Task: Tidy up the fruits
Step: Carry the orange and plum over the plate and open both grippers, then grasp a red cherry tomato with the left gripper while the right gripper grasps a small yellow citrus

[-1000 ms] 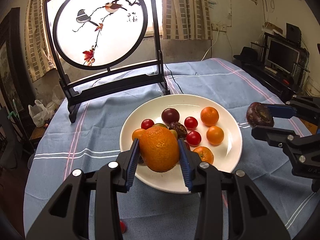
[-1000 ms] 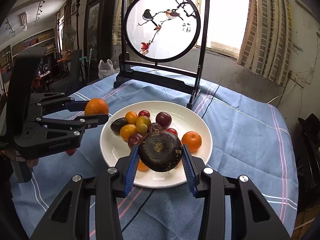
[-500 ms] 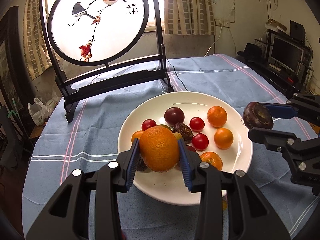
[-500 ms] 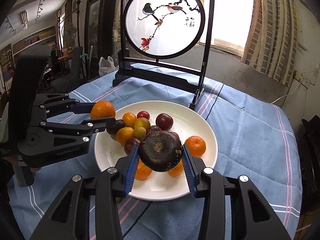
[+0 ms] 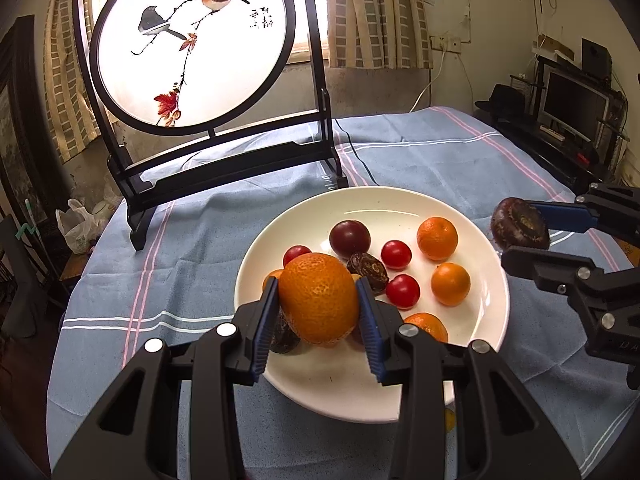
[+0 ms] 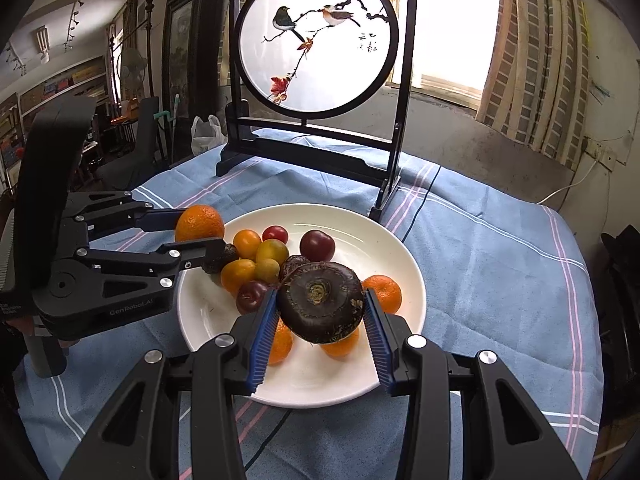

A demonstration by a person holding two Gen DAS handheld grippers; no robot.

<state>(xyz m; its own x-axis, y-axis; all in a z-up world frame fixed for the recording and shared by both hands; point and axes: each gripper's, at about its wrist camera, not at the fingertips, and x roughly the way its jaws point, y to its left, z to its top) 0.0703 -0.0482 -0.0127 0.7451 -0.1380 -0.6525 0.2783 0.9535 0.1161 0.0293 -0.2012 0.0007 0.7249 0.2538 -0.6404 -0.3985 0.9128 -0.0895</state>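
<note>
My left gripper [image 5: 318,300] is shut on a large orange [image 5: 319,297], held over the near left part of a white plate [image 5: 486,280]. My right gripper [image 6: 320,307] is shut on a dark purple round fruit [image 6: 320,306] above the plate's [image 6: 404,264] near side. From the left wrist view, the right gripper [image 5: 520,236] hangs at the plate's right rim with that dark fruit [image 5: 519,224]. Over the plate's left rim in the right wrist view, the left gripper [image 6: 200,236] carries the orange [image 6: 199,223]. Several small oranges, red cherry tomatoes, a plum [image 5: 349,239] and other dark fruits lie on the plate.
A black-framed round bird screen [image 5: 192,48] stands on the blue striped tablecloth [image 5: 420,152] behind the plate. A dark cable [image 5: 360,160] runs past its right foot. Some small fruit [image 5: 450,420] peeks out under the plate's near rim. Desk, monitor and clutter lie beyond the table's right edge.
The left gripper has shifted with the orange over the plate's near left, so the plate sits more to the right in its view. Both grips are unchanged.
</note>
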